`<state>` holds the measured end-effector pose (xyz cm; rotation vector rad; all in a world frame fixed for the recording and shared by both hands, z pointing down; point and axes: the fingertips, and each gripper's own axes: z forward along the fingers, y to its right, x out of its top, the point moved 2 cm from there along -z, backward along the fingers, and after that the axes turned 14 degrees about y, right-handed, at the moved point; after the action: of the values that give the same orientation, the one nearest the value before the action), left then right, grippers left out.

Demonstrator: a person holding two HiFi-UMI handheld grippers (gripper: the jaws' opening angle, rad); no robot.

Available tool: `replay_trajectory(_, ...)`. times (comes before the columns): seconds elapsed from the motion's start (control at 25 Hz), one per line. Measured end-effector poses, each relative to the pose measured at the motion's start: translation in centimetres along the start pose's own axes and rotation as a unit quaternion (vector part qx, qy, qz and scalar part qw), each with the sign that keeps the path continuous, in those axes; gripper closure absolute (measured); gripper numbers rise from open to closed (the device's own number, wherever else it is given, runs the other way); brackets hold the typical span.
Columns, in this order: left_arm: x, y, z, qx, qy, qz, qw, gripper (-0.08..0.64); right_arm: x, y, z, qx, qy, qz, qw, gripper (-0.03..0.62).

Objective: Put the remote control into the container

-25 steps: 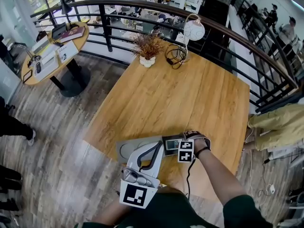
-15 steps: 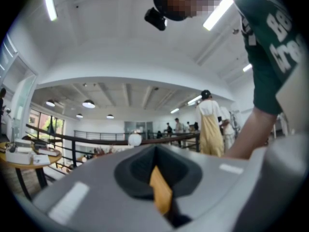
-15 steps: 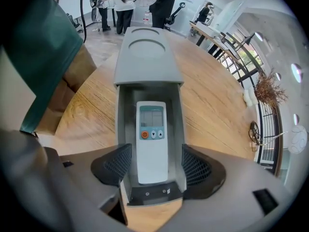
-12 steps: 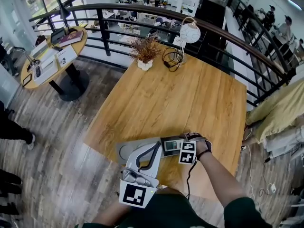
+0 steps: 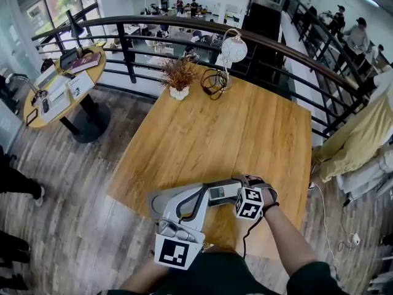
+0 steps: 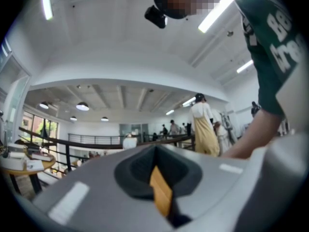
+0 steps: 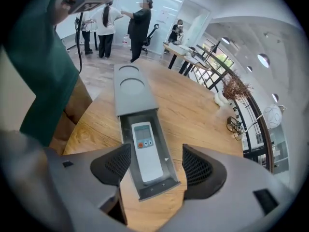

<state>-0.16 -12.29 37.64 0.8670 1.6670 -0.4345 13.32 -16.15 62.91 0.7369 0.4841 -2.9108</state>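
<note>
A white remote control [image 7: 145,151] with a small screen and an orange button lies flat in the open tray end of a long grey container [image 7: 133,93]. The container sits near the front edge of the wooden table [image 5: 233,134]. My right gripper [image 7: 152,166] hovers over the remote's near end, open, its jaws either side and clear of it. In the head view the remote [image 5: 218,193] shows beside the right gripper [image 5: 238,194]. My left gripper [image 5: 198,192] is held over the container's [image 5: 158,198] left part, shut and empty; its own view points up at the ceiling.
At the table's far edge stand a dried plant in a white vase [image 5: 178,78], a coiled black cable [image 5: 214,78] and a white globe lamp [image 5: 233,49]. A curved black railing [image 5: 276,48] runs behind. A round side table [image 5: 58,88] stands at the left.
My right gripper has drawn back a little to the right and toward me. The remote stays in the tray. The left gripper has held still.
</note>
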Motion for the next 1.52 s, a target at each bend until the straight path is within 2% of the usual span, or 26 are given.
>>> replay_trajectory(0.12, 0.2, 0.0, 0.5, -0.008, 0.005, 0.006, 0.9999, 0.567, 1.5, 0.6, -1.7, -0.033, 0.039, 0.015, 0.999, 0.281)
replay_trajectory(0.24, 0.3, 0.1, 0.6, -0.015, 0.006, 0.006, 0.9998, 0.566, 3.5, 1.1, -3.5, -0.071, 0.094, 0.038, 0.992, 0.281)
replay_trajectory(0.4, 0.4, 0.1, 0.9, -0.025, 0.011, 0.011, 0.9996, 0.567, 6.3, 1.8, -6.6, -0.123, 0.167, 0.06, 0.976, 0.281)
replay_trajectory(0.52, 0.7, -0.3, 1.1, -0.026, 0.015, 0.014, 0.9995, 0.568, 8.8, 1.9, -9.6, -0.167, 0.216, 0.047, 0.961, 0.281)
replay_trajectory(0.6, 0.8, -0.5, 1.1, -0.028, 0.015, 0.016, 0.9994, 0.568, 10.3, 2.0, -11.5, -0.196, 0.247, 0.046, 0.948, 0.281)
replay_trajectory(0.72, 0.7, -0.3, 1.2, -0.035, 0.015, 0.015, 0.9992, 0.568, 12.0, 2.4, -14.5, -0.233, 0.299, 0.08, 0.922, 0.281)
replay_trajectory(0.84, 1.2, 0.0, 1.3, -0.043, 0.019, 0.014, 0.9988, 0.567, 13.5, 2.4, -17.3, -0.252, 0.371, 0.121, 0.885, 0.282)
replay_trajectory(0.96, 1.4, 0.4, 1.3, -0.049, 0.021, 0.015, 0.9985, 0.566, 14.4, 2.2, -19.6, -0.28, 0.42, 0.133, 0.853, 0.282)
replay_trajectory(1.08, 1.6, 0.6, 1.4, -0.052, 0.024, 0.019, 0.9982, 0.568, 15.1, 2.1, -21.6, -0.313, 0.466, 0.146, 0.814, 0.282)
replay_trajectory(1.12, 1.7, 0.6, 1.4, -0.053, 0.024, 0.019, 0.9981, 0.566, 15.2, 1.9, -22.1, -0.316, 0.475, 0.151, 0.807, 0.282)
replay_trajectory(1.4, 1.9, 0.5, 0.9, -0.05, 0.018, 0.001, 0.9986, 0.567, 16.2, 0.5, -23.3, -0.33, 0.505, 0.168, 0.78, 0.291)
replay_trajectory(1.44, 1.8, 0.4, 0.8, -0.045, 0.017, -0.01, 0.9988, 0.568, 16.3, 0.4, -23.6, -0.333, 0.51, 0.17, 0.775, 0.304)
replay_trajectory(1.52, 1.7, 0.4, 0.8, -0.04, 0.016, -0.021, 0.9989, 0.568, 16.3, 0.3, -24.1, -0.348, 0.515, 0.171, 0.764, 0.373)
